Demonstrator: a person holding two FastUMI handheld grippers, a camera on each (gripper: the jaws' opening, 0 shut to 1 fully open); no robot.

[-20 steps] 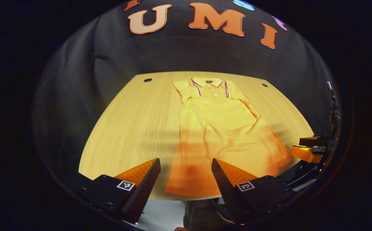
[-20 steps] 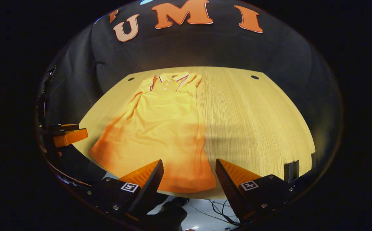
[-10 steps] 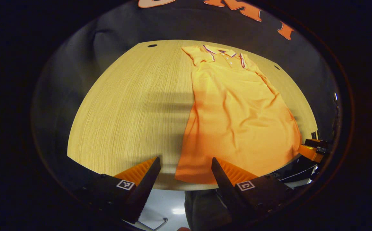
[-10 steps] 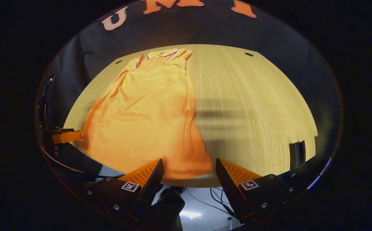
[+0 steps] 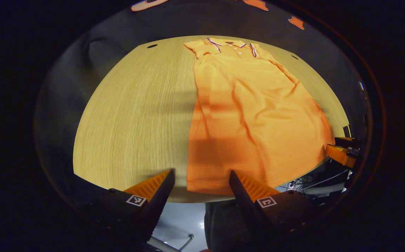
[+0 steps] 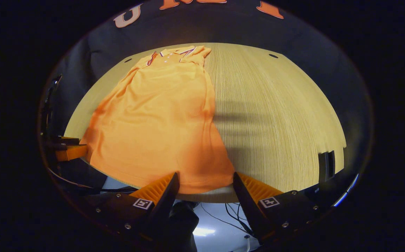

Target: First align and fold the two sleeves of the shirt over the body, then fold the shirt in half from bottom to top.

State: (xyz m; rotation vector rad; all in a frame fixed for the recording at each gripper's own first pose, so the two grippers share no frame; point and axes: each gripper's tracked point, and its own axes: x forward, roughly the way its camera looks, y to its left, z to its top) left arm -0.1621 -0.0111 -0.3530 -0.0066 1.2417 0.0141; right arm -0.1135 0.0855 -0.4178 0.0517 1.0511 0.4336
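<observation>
On the light wooden table [image 5: 132,115], item one: an orange polo shirt [image 5: 255,115], laid flat, face up, long axis running from the near edge to the far edge of the board. Collar [image 5: 231,44] with striped trim points toward the far black cloth wall [image 5: 195,21]; hem [image 5: 206,187] lies at the near edge, just short of it. Both short sleeves appear tucked in at the shoulders, giving the body straight sides; some soft creases run lengthwise. Item two: left gripper [image 5: 200,185], fingers spread wide, holding nothing, poised above the near-left corner of the hem; whether it touches the cloth cannot be told. Item three: right gripper [image 6: 205,187], likewise wide apart and empty, over the near-right corner of the hem [image 6: 202,189]. Left gripper view adds: bare table to the left of the shirt, a small round hole [image 5: 151,46] near the far-left corner, and the right gripper [image 5: 342,152] seen off at the shirt's lower right side. Right gripper view adds: bare table [image 6: 279,119] to the right of the shirt [image 6: 160,119], a hole [image 6: 273,55] near the far-right corner, a dark fitting [image 6: 326,164] at the table's near-right edge, cables [image 6: 230,218] on the pale floor below, and the left gripper [image 6: 69,150] at the shirt's lower left.
</observation>
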